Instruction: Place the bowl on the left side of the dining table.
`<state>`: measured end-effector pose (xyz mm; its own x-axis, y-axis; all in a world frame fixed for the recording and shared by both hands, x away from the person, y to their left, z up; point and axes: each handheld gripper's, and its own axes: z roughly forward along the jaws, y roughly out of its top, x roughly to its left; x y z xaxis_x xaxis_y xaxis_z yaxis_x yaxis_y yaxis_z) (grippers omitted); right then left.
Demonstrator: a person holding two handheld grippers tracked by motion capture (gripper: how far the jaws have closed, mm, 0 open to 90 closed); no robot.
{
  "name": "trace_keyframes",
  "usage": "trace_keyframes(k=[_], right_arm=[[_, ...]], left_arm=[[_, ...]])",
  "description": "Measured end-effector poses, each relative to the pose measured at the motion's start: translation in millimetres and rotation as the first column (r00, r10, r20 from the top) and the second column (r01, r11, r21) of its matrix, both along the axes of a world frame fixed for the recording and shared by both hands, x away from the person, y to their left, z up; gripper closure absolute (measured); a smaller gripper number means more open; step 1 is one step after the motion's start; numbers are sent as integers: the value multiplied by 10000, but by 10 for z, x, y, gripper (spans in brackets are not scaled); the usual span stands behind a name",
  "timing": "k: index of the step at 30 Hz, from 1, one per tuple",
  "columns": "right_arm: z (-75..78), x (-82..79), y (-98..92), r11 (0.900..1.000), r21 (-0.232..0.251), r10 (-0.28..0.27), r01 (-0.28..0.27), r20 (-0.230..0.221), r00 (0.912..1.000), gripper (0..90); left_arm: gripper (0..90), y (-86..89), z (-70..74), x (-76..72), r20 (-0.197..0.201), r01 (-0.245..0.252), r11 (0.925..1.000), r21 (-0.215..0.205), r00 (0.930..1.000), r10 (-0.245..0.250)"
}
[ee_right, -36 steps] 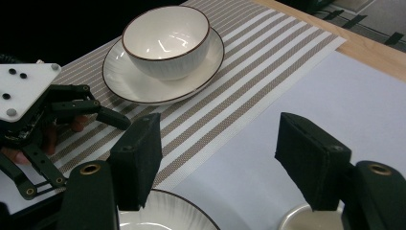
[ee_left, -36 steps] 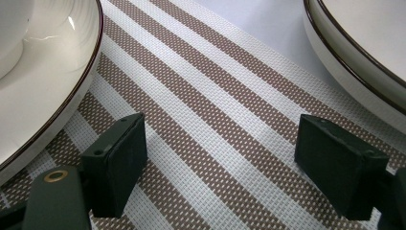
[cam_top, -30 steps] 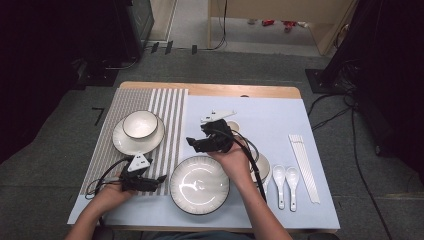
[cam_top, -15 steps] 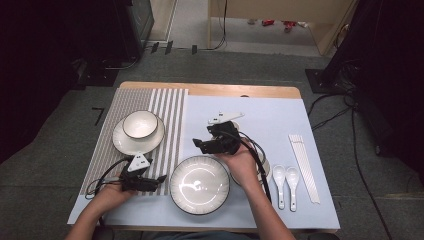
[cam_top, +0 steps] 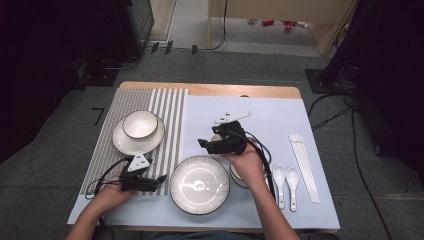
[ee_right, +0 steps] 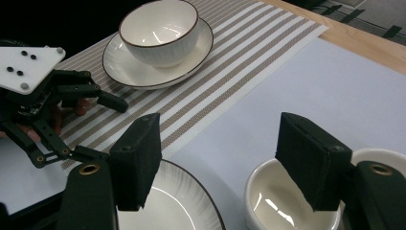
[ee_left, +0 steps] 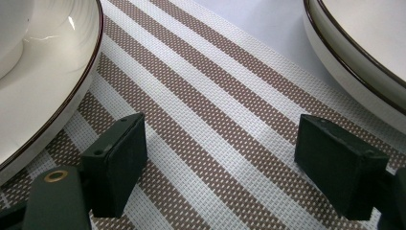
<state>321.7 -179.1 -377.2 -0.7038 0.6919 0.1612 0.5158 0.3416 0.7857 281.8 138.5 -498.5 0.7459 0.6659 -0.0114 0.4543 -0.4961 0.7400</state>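
I am holding the right hand-held gripper [ee_right: 218,158] open and empty just above the small cup [ee_right: 287,203], jaws straddling its rim so I can grip it. I am resting the left hand-held gripper [ee_left: 230,163], also open, on the striped placemat [ee_left: 206,110], out of the way.

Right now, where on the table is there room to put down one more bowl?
The widest bare patch is the far part of the pale blue mat, between the striped placemat and the chopsticks. The near right corner beyond the two spoons is also free. It is crowded near the big plate, the small bowl and the bowl on its saucer.
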Motion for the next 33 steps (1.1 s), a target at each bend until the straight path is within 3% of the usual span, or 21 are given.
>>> trace_keyframes(k=[8,33], right_arm=[[-3,-23,-77,9999,-132,22,-20,179,9998,321],[-35,-116,-304,9997,-126,-184,186,174,9997,319]], left_arm=[[189,-1,0,-1,-13,-4,10000,-10,10000,4],[189,-1,0,-1,11,-2,10000,26,10000,2]])
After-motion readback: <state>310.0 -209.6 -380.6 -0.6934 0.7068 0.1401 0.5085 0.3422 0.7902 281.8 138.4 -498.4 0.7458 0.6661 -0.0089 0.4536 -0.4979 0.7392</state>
